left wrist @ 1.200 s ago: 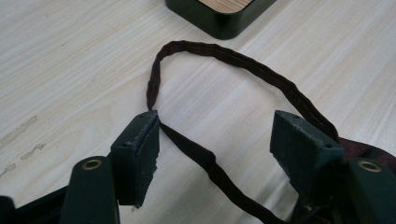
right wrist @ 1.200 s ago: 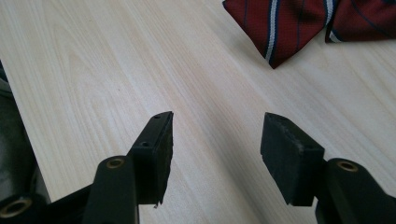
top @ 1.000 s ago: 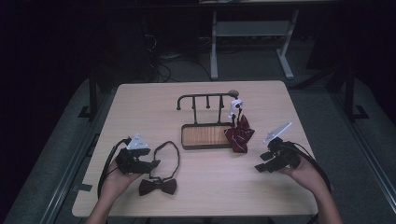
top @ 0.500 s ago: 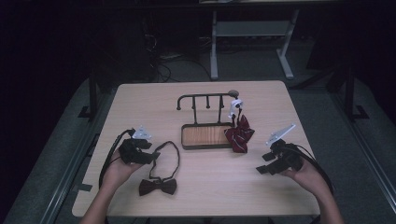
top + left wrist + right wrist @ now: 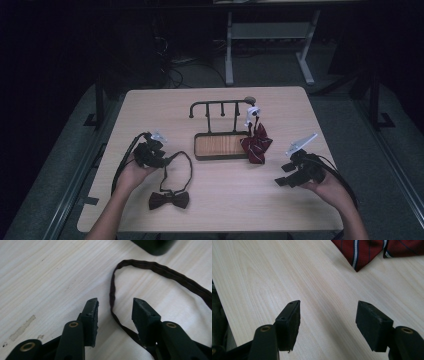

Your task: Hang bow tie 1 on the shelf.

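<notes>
A dark bow tie (image 5: 169, 200) lies near the front of the table, and its thin strap (image 5: 189, 162) loops away from it. My left gripper (image 5: 165, 160) sits at that loop. In the left gripper view the strap (image 5: 111, 293) runs between the left gripper's (image 5: 115, 303) jaws, which have just been closing; the pads stand apart from it. A red striped tie (image 5: 256, 143) hangs from a black rack (image 5: 220, 106) down onto the table. My right gripper (image 5: 282, 176) rests low at the right, its jaws just opened wider. Bare wood shows between the right gripper's (image 5: 328, 306) jaws, with the tie's tip (image 5: 358, 255) beyond.
The rack stands on a dark tray with a wooden floor (image 5: 220, 145) at the table's middle. A white clip (image 5: 253, 113) sits on the rack's right end. A desk frame (image 5: 267, 40) stands on the floor behind.
My left gripper has moved away from me and a little right, up to the strap loop. The right hand has stayed where it was.
</notes>
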The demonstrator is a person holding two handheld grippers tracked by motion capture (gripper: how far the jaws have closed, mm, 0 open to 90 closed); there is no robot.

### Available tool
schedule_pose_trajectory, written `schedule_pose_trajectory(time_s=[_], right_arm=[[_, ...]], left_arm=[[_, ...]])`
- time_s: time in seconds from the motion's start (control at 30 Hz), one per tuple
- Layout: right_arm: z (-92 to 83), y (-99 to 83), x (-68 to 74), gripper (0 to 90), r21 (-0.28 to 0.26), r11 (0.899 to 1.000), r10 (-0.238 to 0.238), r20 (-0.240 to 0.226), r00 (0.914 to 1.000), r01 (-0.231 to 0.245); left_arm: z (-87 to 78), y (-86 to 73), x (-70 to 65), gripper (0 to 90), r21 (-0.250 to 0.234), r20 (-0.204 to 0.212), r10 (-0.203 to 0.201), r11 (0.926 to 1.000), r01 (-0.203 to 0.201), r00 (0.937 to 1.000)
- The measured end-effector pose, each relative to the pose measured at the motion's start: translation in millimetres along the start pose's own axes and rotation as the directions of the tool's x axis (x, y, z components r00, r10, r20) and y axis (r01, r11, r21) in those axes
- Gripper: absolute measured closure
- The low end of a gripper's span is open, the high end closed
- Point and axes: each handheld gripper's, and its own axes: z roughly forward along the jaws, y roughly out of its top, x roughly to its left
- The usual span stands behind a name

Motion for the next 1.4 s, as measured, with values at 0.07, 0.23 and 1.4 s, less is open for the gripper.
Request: schedule_pose_trajectory(time_s=[0.07,0.23,1.4], right_arm=[[-0.1,-0.1,0.1,36.0,0.001,1.0,-0.002,0.002,1.0,0.002],[-0.4,-0.2,0.0,36.0,-0.001,1.0,-0.005,0.006,1.0,0.005],[0.6,-0.9,-1.4,33.4,-0.015,1.0,-0.002,-0.007,1.0,0.002]], left_arm=[[3.9,1.8,1.0,60.0,-0.003,0.01,-0.019,0.9998,0.019,0.9998],[10.9,7.5,0.7,64.7,0.039,0.018,0.003,0.9992,-0.004,0.9998],[-6.9,13.2,-1.8,89.5,0.039,0.106,0.027,0.9988,-0.031,0.994]])
